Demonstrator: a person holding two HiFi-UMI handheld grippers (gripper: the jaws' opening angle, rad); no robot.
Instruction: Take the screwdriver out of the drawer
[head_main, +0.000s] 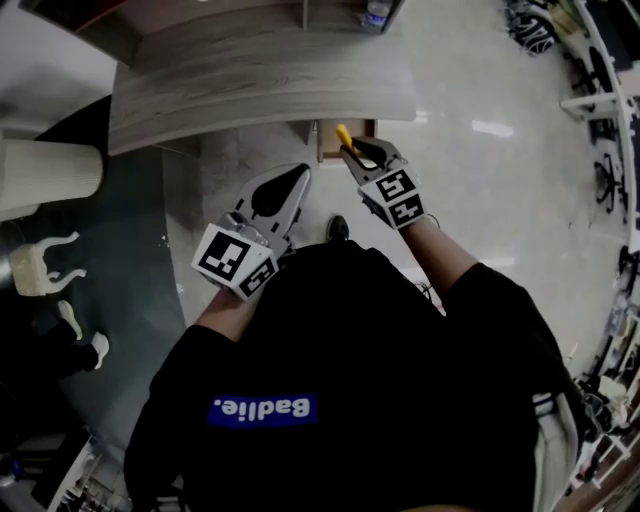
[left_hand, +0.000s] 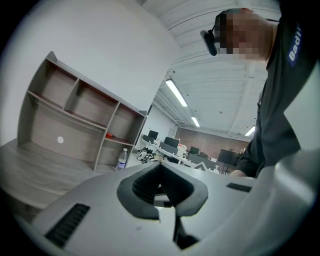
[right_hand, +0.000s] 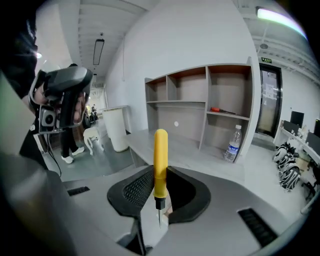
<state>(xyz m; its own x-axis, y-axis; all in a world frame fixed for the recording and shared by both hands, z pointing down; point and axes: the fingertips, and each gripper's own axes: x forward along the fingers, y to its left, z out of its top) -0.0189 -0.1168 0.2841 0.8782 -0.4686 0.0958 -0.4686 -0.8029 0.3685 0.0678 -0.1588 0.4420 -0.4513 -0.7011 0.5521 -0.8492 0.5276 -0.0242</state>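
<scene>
Pale glossy floor (head_main: 480, 180) spreads under a grey wooden desk (head_main: 250, 80), which carries a set of open shelves (left_hand: 75, 115) with a water bottle (left_hand: 121, 159) standing beside them. On the left, the left gripper (head_main: 285, 190) hangs in front of the desk edge; its dark pads meet at the tips and nothing sits between them. Just right of it, a small drawer (head_main: 325, 145) stands open under the desk edge. The right gripper (head_main: 368, 155) is raised in front of that drawer, its jaws partly closed and clamped on the screwdriver (right_hand: 160, 160). The screwdriver is clear of the drawer, its yellow handle standing up past the jaw tips and its thin metal tip pointing back toward the gripper body.
</scene>
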